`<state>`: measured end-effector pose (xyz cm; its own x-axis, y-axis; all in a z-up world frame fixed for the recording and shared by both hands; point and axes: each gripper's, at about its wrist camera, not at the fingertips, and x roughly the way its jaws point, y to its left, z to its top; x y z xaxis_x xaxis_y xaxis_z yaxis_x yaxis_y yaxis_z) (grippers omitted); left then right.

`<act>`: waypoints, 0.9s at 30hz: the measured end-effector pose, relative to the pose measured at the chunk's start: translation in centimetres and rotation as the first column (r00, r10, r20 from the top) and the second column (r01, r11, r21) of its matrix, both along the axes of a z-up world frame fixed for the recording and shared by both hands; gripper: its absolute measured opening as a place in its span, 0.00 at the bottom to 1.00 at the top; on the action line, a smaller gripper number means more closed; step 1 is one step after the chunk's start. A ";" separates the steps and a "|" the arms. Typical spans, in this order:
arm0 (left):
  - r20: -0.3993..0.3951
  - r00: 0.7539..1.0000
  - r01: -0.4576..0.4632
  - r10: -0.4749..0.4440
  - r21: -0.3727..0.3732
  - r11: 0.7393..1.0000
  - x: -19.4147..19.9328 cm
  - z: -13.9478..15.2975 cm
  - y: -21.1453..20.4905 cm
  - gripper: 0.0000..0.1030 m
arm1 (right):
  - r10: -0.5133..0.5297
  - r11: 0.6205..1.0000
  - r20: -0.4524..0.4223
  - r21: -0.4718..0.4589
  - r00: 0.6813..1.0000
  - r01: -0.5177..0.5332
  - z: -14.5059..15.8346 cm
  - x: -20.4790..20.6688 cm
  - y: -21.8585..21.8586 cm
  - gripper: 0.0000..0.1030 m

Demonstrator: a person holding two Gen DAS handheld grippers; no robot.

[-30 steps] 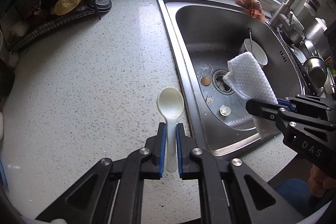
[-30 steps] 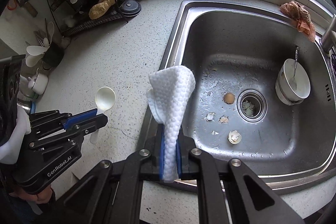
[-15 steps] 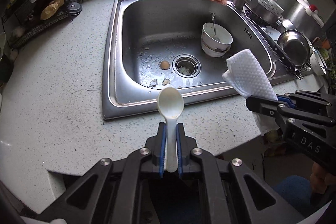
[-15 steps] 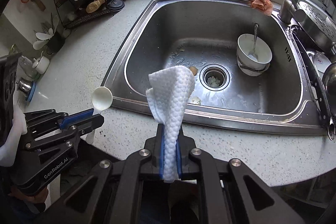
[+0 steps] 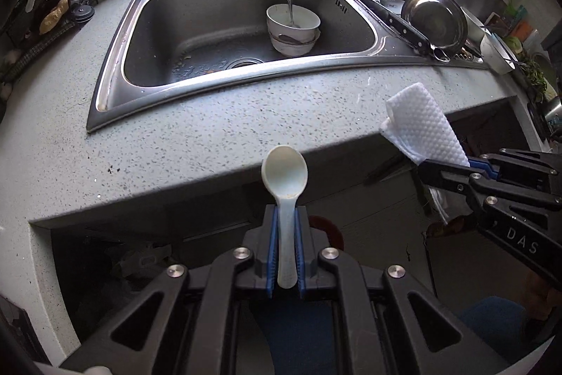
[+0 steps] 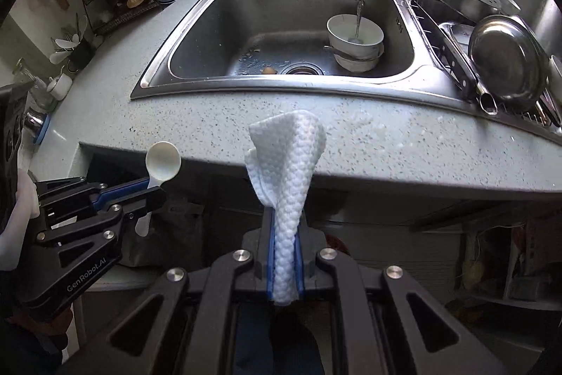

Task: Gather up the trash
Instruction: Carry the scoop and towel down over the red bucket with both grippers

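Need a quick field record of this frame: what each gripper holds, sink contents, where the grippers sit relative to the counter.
left gripper: shut on white plastic spoon, bowl end out
right gripper: shut on white textured paper towel
steel sink: two stacked white bowls with a metal spoon, eggshell bits by the drain
position: both grippers off the speckled grey counter, in front of its edge

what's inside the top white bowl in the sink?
A metal spoon stands in the top white ceramic bowl, handle up, over pale residue. More bowls are stacked beneath; their insides are covered.
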<state>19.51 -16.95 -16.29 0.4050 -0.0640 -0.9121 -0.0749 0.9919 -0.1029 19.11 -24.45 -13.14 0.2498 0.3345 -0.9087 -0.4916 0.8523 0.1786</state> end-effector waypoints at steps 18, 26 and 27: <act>-0.083 0.976 0.197 -0.199 -0.041 0.980 0.1 -12.7 -8.1 0.08 | -0.203 0.979 -0.113 0.005 0.973 0.205 -10.7 -5.4 -8.1 0.08; -0.168 0.948 0.261 -0.270 -0.073 0.963 0.5 -25.8 -10.8 0.08 | -0.308 0.950 -0.224 -0.024 0.925 0.310 -23.5 -5.8 -11.6 0.08; -0.169 0.946 0.266 -0.276 -0.082 0.960 0.7 -27.1 -10.9 0.08 | -0.316 0.947 -0.234 -0.014 0.919 0.322 -25.0 -5.8 -12.0 0.08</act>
